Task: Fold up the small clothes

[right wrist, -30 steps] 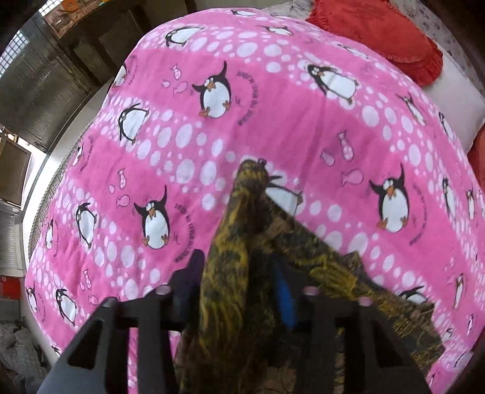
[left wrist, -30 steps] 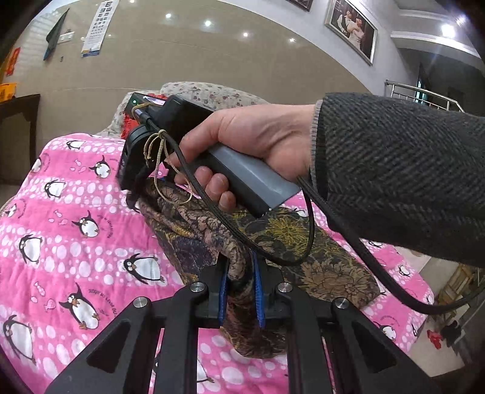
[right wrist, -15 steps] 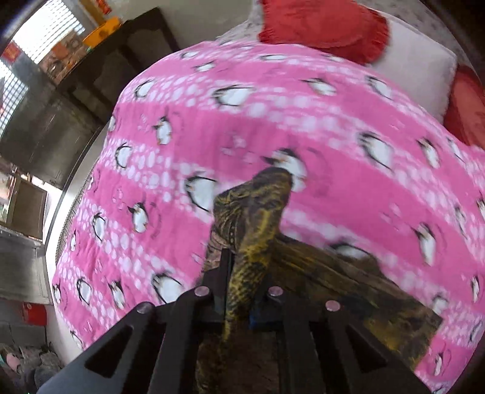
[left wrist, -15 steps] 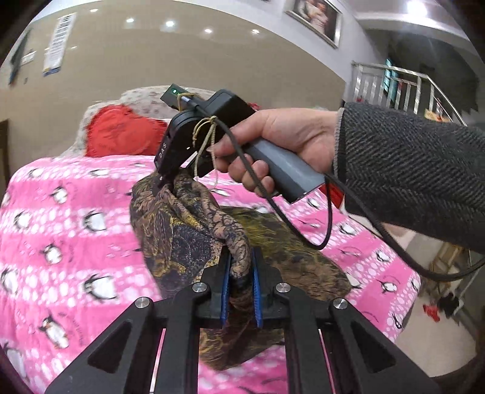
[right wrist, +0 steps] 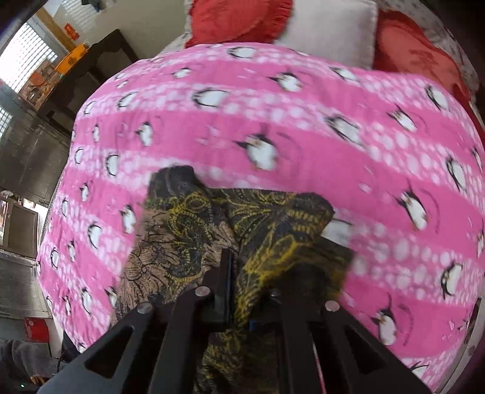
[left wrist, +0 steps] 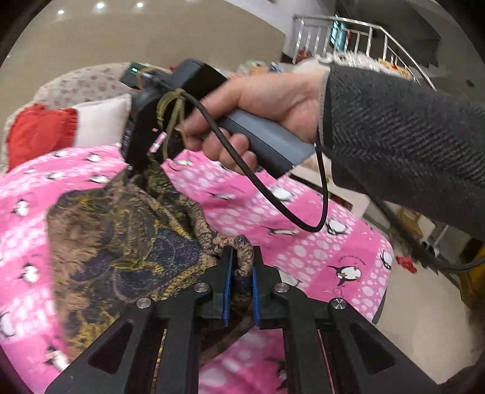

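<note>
Left wrist view: the left gripper (left wrist: 242, 272), black with blue pads, is clamped on a bunched edge of a dark patterned garment with yellow and brown paisley print (left wrist: 121, 242), the fabric pinched narrowly between its fingers. The garment stretches up and to the left above a pink fleece blanket printed with penguins and white dots (left wrist: 318, 242). Its far end disappears under the right gripper (left wrist: 136, 172), a black and grey handheld unit with a trailing black cable (left wrist: 272, 200), gripped by the person's right hand (left wrist: 257, 109) in a grey wool sleeve. A red fringed cushion (left wrist: 39, 130) and a white pillow (left wrist: 100, 121) lie at the head of the bed.

Right wrist view: the right gripper (right wrist: 239, 288) is closed on the same garment (right wrist: 212, 227), cloth spilling over its fingers and hiding the right one. The fabric hangs in folds over the pink blanket (right wrist: 303, 121), its corners spread left and right. Red cushions (right wrist: 239, 18) and the white pillow (right wrist: 327, 30) sit beyond the blanket's far edge.
</note>
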The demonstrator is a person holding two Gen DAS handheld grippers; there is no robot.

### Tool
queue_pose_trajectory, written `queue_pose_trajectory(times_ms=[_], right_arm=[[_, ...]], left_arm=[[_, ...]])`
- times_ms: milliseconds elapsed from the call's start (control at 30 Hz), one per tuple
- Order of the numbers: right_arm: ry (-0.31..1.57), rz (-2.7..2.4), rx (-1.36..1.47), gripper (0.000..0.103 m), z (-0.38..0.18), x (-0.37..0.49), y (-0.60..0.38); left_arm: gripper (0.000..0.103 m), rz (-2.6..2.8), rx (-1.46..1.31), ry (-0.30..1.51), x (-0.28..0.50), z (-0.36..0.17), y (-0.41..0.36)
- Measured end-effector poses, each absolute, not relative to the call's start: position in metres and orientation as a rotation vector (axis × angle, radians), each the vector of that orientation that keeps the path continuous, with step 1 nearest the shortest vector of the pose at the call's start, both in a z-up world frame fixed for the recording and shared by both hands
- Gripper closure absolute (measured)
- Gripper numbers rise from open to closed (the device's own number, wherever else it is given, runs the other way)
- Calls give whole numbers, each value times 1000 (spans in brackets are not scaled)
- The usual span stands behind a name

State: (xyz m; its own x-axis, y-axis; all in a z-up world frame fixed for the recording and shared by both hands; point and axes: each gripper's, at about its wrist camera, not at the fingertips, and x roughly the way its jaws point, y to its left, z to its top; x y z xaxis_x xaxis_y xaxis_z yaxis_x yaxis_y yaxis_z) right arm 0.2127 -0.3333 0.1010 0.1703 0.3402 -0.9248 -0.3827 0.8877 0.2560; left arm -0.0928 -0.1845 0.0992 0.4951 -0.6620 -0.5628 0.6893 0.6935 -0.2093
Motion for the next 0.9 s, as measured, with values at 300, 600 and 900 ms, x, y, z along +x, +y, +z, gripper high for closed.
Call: queue_pose_trajectory(times_ms=[300, 600, 900], right_arm=[[1311, 436, 47, 86, 29, 206, -383], [1008, 497, 21, 65, 113, 120, -397], [968, 677, -335, 53, 47, 3, -346]], left_arm=[[103, -899, 118, 813, -98, 55, -225], [88, -648, -33, 681, -117, 108, -93], [103, -530, -262, 939, -86, 32, -60]])
